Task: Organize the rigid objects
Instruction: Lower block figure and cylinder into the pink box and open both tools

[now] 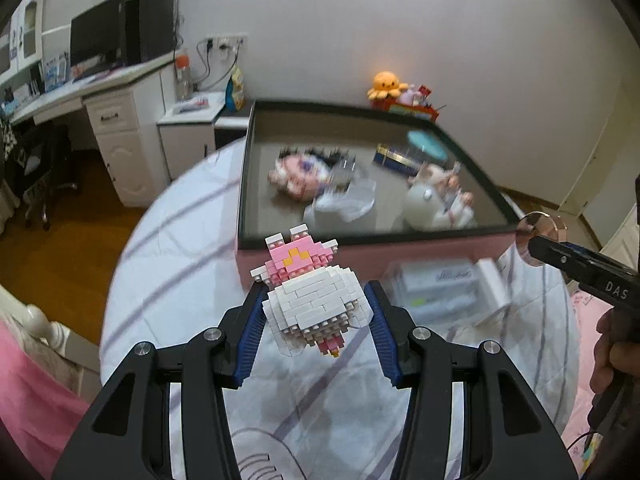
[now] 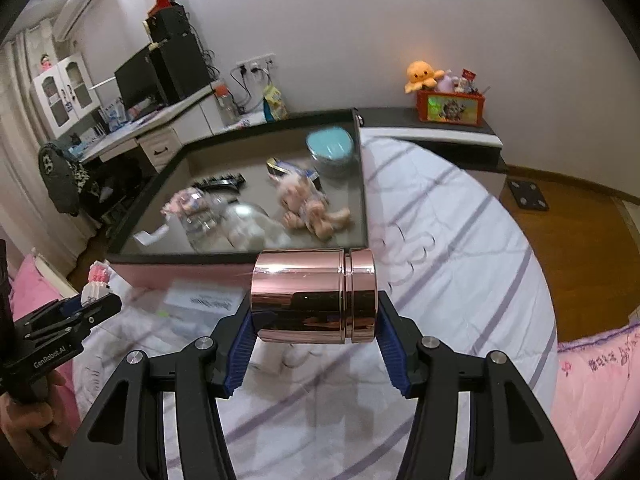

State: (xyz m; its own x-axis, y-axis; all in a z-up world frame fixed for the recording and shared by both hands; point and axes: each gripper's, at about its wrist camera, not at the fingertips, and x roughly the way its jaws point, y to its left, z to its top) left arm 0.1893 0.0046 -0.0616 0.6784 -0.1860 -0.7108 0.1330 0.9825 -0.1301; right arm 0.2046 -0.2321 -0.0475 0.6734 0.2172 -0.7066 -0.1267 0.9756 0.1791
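Brick figure (image 1: 310, 292), white body with pink and yellow top, held off the bed between the blue pads of the left tongs (image 1: 316, 312); pads pressed against its two sides. In the right wrist view the same figure shows small at far left, gripped in the left tongs (image 2: 94, 304), a hand (image 2: 30, 420) below on the handle.

Rose-gold metal jar (image 2: 314, 296), shiny, lying sideways, lid end to the right, pinched end to end by the right tongs (image 2: 314, 320). In the left wrist view the jar's round end (image 1: 540, 236) shows at the right edge, held by the right tongs (image 1: 536, 240).

Both things hang over a bed sheet (image 2: 440, 240), white with purple stripes. Just beyond them sits a large open box (image 1: 248, 184), black rim, pink outer wall. Inside it, blurred: a pink doll (image 1: 296, 176), a round teal-lidded tin (image 2: 330, 148), a white rounded thing (image 1: 424, 204), a plush figure (image 2: 312, 208), a black comb (image 2: 220, 182). Clear plastic case (image 1: 440, 284) lies on the sheet against the box's near wall.

Orange octopus plush (image 2: 420, 74) rests on a red box (image 2: 450, 106) by the wall.
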